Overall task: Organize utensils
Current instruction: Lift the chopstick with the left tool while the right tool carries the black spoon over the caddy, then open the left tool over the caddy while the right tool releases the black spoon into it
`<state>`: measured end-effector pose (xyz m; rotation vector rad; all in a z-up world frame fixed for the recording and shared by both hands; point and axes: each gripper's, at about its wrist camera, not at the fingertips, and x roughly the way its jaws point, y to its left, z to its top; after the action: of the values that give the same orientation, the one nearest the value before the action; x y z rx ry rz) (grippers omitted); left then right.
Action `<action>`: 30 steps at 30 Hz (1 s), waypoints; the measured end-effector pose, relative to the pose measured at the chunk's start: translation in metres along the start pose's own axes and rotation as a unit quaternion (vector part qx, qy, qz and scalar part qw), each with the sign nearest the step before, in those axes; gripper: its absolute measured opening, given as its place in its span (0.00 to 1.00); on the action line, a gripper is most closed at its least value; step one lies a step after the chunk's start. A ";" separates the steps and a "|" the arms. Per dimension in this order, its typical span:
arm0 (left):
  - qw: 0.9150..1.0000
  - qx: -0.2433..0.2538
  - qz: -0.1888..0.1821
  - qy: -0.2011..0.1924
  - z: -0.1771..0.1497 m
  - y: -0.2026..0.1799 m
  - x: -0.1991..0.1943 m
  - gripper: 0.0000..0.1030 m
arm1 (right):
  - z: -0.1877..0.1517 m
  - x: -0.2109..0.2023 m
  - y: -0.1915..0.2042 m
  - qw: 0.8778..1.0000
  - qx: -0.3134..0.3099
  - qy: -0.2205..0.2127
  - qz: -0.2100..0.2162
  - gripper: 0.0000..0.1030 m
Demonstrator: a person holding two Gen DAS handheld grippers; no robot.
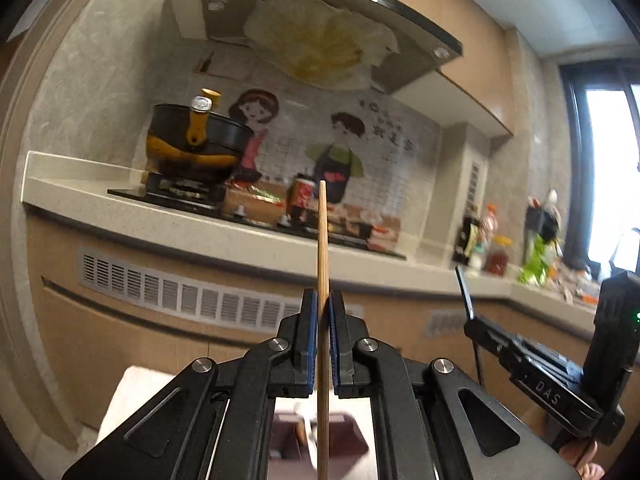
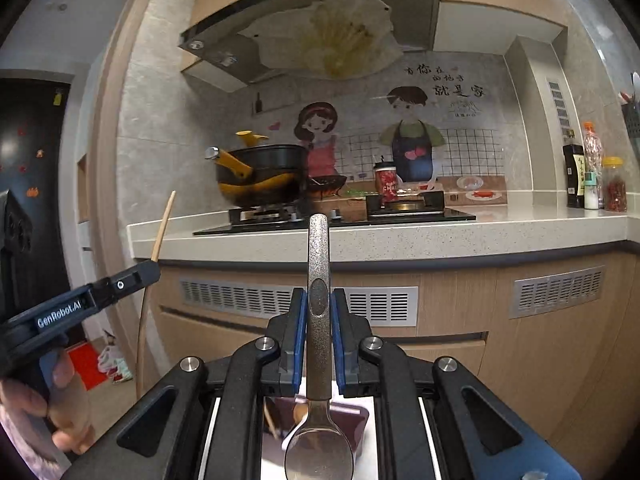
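Note:
My left gripper (image 1: 323, 300) is shut on a thin wooden chopstick (image 1: 322, 236) that stands upright between its blue pads, held in the air in front of the kitchen counter. My right gripper (image 2: 319, 300) is shut on the handle of a metal spoon (image 2: 319, 264), handle up, with the bowl hanging below the jaws. The left gripper and its chopstick also show at the left of the right wrist view (image 2: 162, 224). The right gripper shows at the right edge of the left wrist view (image 1: 532, 356). A dark maroon container (image 2: 352, 412) is partly visible below the spoon.
A counter (image 2: 400, 240) holds a gas hob with a black and yellow pot (image 2: 260, 172), a red cup (image 2: 386, 184) and sauce bottles (image 2: 592, 172) at the right. A range hood (image 2: 320, 28) hangs above. Cabinet fronts with vents lie below.

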<state>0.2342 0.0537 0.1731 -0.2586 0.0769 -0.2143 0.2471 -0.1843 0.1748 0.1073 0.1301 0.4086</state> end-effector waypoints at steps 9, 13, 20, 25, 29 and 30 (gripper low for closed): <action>1.000 -0.021 0.020 0.011 -0.035 0.029 0.064 0.06 | -0.024 0.066 -0.011 1.000 0.006 0.026 -0.006 0.10; 0.999 -0.033 0.018 0.025 -0.052 0.040 0.090 0.06 | -0.039 0.096 -0.015 0.999 0.010 0.048 -0.002 0.10; 0.998 -0.034 0.028 0.044 -0.076 0.049 0.116 0.06 | -0.071 0.133 -0.027 0.997 0.030 0.064 0.011 0.10; 0.997 -0.035 0.034 0.052 -0.091 0.056 0.128 0.06 | -0.090 0.147 -0.031 0.997 0.027 0.064 0.011 0.10; 0.997 -0.027 0.037 0.057 -0.105 0.058 0.132 0.06 | -0.104 0.153 -0.030 0.998 0.016 0.060 0.000 0.10; 0.997 -0.026 0.037 0.058 -0.110 0.058 0.132 0.07 | -0.107 0.153 -0.029 0.998 0.013 0.057 -0.003 0.10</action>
<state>0.3634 0.0528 0.0459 -0.2937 0.2068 -0.1528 0.3822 -0.1410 0.0492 0.1098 0.2484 0.4080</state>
